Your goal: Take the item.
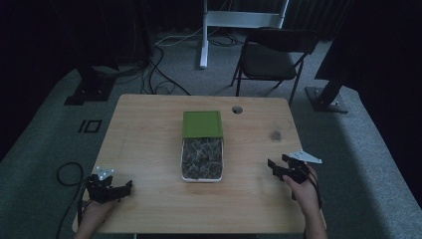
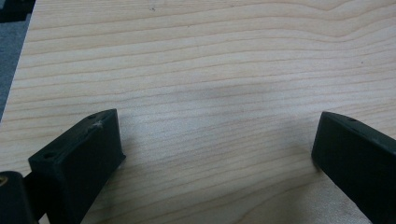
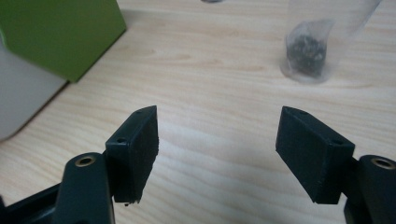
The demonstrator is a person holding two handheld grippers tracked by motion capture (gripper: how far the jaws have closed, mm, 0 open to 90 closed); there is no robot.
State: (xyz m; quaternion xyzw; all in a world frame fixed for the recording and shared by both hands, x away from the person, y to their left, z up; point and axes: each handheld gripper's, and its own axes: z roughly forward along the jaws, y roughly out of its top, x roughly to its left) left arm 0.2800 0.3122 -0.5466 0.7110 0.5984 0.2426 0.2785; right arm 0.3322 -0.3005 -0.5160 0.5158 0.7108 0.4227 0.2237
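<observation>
At the near left corner of the wooden tabletop [image 1: 149, 139], the left tongs [image 1: 115, 190] rest in a hand [image 1: 94, 211] coming up from the bottom edge. In the left gripper view the jaws stand wide apart and released, with bare wood grain between them. A grey three-cornered plate [image 1: 104, 173] sits on top of these tongs, and a dark cable [image 1: 67, 174] loops on the floor just off the table's left edge.

At the near right, the right tongs [image 1: 276, 167] are held in the other hand [image 1: 303, 191], pointing left and toward the middle of the table. Their jaws are also spread and released, holding nothing. In the right gripper view [image 3: 217, 135] they open over bare wood.

In the middle of the tabletop, between the two tongs and farther in, lies a white tray [image 1: 201, 178] packed with small dark sachets [image 1: 201, 157]. Its green lid [image 1: 202, 123] lies touching the tray's far end. In the right gripper view the lid's corner [image 3: 60, 32] shows at the upper left.

Toward the right edge, beyond the right tongs, a single sachet [image 1: 275, 135] with dark contents lies alone, well apart from the tray; it shows clear and crinkled in the right gripper view [image 3: 306, 51]. A round hole [image 1: 237, 109] is cut near the far edge.

Beyond the table, on grey carpet, stand a black folding chair [image 1: 273, 55] and a white stand [image 1: 239, 20].
</observation>
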